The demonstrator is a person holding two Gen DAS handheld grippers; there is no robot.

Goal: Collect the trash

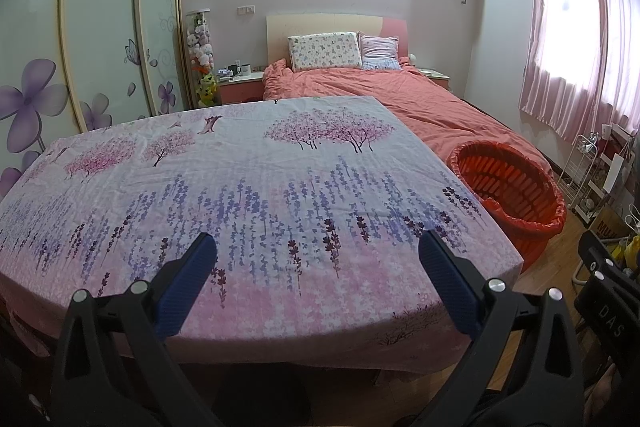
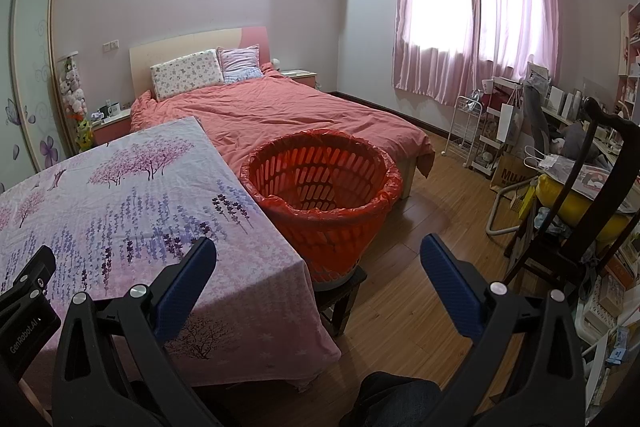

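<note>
An orange slatted basket (image 2: 320, 195) lined with a red bag stands on a small dark stool (image 2: 344, 291) just off the table's right edge; it also shows in the left wrist view as the basket (image 1: 508, 191). My left gripper (image 1: 316, 247) hangs open over the near part of the flowered tablecloth (image 1: 240, 187), nothing between its blue fingers (image 1: 192, 279). My right gripper (image 2: 318, 251) is open too, hovering by the table's near right corner with the basket straight ahead. No loose trash shows on the cloth in either view.
A bed with a coral cover (image 2: 288, 115) lies behind the table. A wardrobe with flower doors (image 1: 100, 39) lines the left wall. A dark wooden chair (image 2: 576, 195), a white wire rack (image 2: 468, 131) and a cluttered desk crowd the right. Wooden floor (image 2: 420, 247) lies between.
</note>
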